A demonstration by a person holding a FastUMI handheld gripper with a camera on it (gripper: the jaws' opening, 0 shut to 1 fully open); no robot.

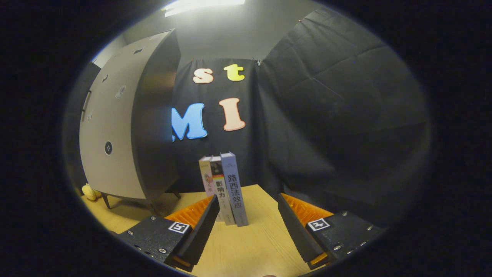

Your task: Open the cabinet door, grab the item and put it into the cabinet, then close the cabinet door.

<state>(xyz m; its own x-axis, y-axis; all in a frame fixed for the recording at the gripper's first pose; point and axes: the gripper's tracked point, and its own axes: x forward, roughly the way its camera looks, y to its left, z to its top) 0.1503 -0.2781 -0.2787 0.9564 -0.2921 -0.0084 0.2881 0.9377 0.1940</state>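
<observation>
Three books (225, 188) stand upright side by side on the wooden table (246, 246), just ahead of my fingers and nearer the left one. The rightmost book has a blue-grey spine (234, 188). My gripper (248, 200) is open, with nothing between its fingers. The grey cabinet (127, 123) stands on thin legs to the left, beyond the books. Its large pale face carries a small round dark knob (108, 147). From this angle I cannot tell whether its door is open or closed.
A small yellow object (89, 191) lies on the table at the cabinet's lower left corner. Black cloth walls close the booth behind and to the right of the books. The table ends a short way behind the books.
</observation>
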